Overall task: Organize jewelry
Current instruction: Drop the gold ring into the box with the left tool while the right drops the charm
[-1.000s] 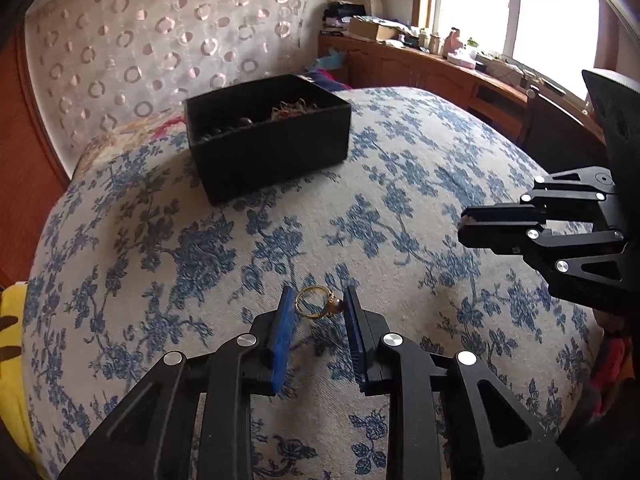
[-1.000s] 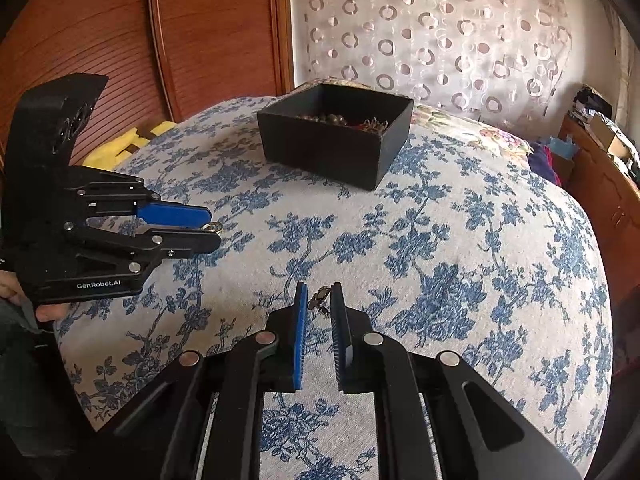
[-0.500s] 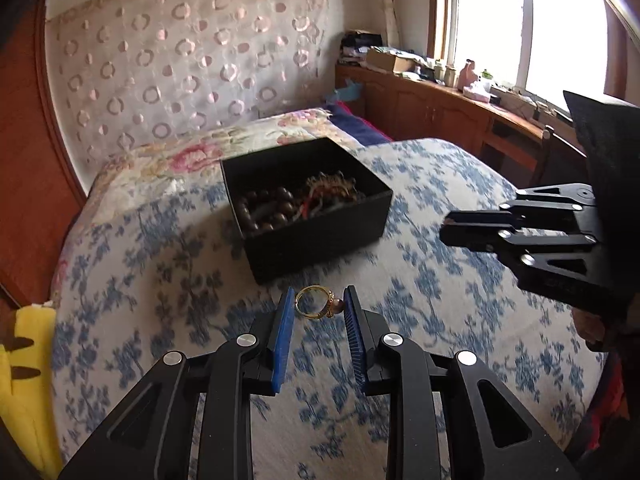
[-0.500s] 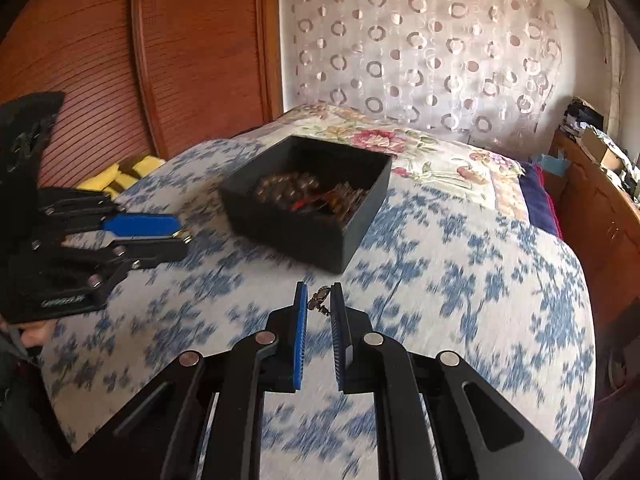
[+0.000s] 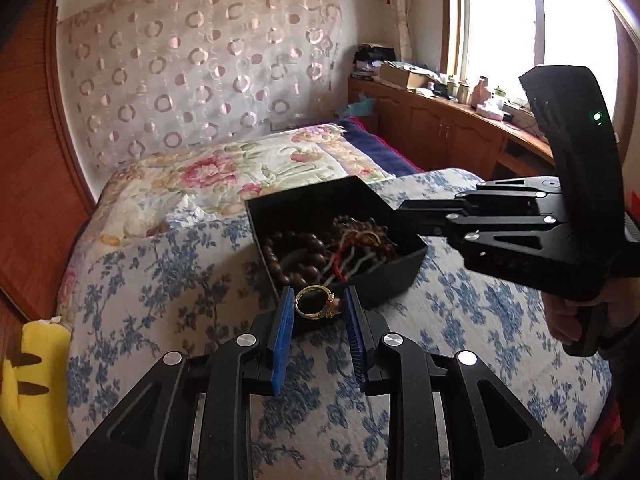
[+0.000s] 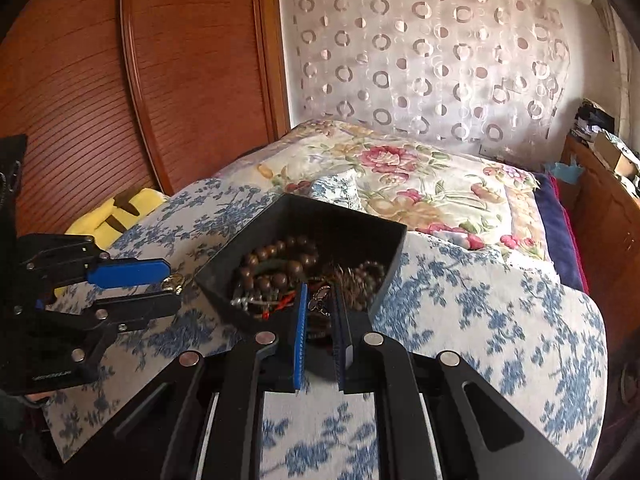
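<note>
Left wrist view: left gripper (image 5: 318, 307) pinches a gold ring (image 5: 315, 303) beside the black jewelry box (image 5: 394, 271); right gripper (image 6: 320, 303) pinches a small metal trinket (image 6: 319, 299); both probably need releasing inside.

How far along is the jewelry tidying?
Well underway. The black box on the bed already holds bead bracelets and tangled chains. In hand: the left gripper clamps a gold ring short of the box; the right gripper holds a small metal piece at its near edge. Left: dropping both in.
</note>
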A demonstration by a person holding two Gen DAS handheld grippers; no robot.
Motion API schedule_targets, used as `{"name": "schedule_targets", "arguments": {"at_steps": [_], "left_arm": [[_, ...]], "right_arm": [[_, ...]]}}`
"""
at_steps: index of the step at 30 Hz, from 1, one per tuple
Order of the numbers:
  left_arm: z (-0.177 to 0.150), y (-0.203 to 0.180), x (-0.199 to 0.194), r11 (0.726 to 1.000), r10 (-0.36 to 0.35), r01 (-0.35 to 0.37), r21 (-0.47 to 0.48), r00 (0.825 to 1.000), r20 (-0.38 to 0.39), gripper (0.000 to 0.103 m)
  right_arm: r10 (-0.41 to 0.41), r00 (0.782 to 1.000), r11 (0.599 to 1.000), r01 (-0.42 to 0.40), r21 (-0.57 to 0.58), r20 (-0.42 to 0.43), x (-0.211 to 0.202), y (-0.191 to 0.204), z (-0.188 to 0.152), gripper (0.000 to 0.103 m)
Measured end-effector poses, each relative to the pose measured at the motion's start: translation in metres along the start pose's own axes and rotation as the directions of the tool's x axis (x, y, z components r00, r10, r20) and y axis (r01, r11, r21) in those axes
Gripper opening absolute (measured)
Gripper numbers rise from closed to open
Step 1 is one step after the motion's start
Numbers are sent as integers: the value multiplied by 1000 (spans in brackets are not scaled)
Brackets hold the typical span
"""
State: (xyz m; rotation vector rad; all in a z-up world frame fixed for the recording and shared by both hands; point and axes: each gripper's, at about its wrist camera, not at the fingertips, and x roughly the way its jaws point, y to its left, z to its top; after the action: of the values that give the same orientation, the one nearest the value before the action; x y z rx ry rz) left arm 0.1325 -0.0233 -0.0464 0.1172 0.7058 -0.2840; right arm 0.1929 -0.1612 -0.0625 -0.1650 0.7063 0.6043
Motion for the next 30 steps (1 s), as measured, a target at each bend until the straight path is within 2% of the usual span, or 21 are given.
{"name": "schedule_targets", "arguments": {"at_steps": [4,5,6,8,21,30], "left_arm": [[5,5,3,1000,16,-16,3,1000,0,24],[6,6,4,1000,18,-18,2,1000,0,24],[7,7,6,1000,20,-20,1,1000,-1,24],[9,8,9,1000,23,-23,1,1000,-2,24],[25,0,32,1000,22,-22,-7,1000,-3,24],[41,0,44,999,53,-53,-13,999,3,24]], "right_arm": [[7,1000,1000,-7,2,-21,10,0,7,13],[6,1000,1000,-6,4,-23,11,0,7,19],[2,1000,1000,-2,8,-24,12,-1,8,30],[-11,1000,1000,12,9,-20,12,-2,7,35],[-50,998,998,49,37,22,-16,-19,-11,35],[-53,998,997,50,67,45,-32,-28,-21,35]]}}
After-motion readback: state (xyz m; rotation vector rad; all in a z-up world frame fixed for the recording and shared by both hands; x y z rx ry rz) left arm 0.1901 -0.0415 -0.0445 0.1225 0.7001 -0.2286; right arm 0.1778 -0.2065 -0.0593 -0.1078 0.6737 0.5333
